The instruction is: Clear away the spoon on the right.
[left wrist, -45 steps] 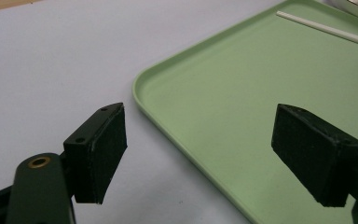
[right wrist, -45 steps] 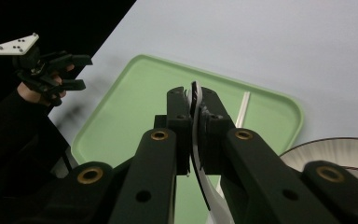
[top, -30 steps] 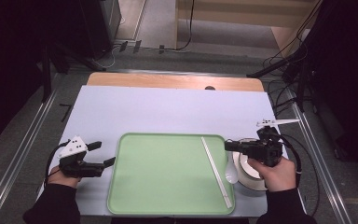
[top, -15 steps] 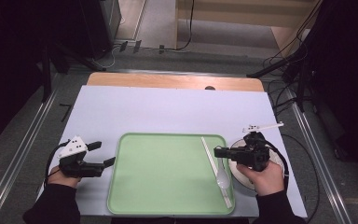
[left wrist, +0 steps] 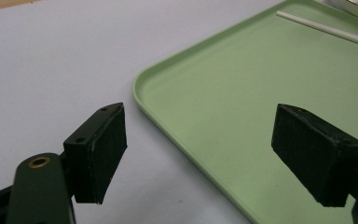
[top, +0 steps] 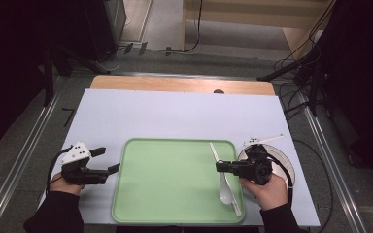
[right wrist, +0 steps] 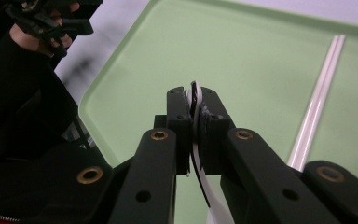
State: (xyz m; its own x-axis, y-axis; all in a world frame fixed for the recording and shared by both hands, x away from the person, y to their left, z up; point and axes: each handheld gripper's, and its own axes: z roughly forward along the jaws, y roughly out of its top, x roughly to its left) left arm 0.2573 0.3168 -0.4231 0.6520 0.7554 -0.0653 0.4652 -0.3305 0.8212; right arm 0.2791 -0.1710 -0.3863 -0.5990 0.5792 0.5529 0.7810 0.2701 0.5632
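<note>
My right gripper (top: 222, 167) is shut on the handle of a white spoon (top: 225, 195), over the right side of the green tray (top: 170, 184). The spoon's bowl hangs low toward the tray's front, right beside a pair of white chopsticks (top: 217, 156) lying on the tray. In the right gripper view the spoon handle (right wrist: 195, 99) stands edge-on between the two pads, with the chopsticks (right wrist: 319, 105) to the right. My left gripper (top: 108, 161) rests open on the table just left of the tray. The left gripper view shows its pads (left wrist: 105, 149) wide apart with nothing between them.
A white round dish (top: 285, 162) sits on the table right of the tray, partly under my right hand, with a thin white stick (top: 263, 140) at its far rim. The pale tabletop (top: 175, 116) stretches beyond the tray. Metal rails run along both sides.
My right gripper has moved left and down with the spoon, from above the white dish to over the tray's right side. The left gripper has stayed put.
</note>
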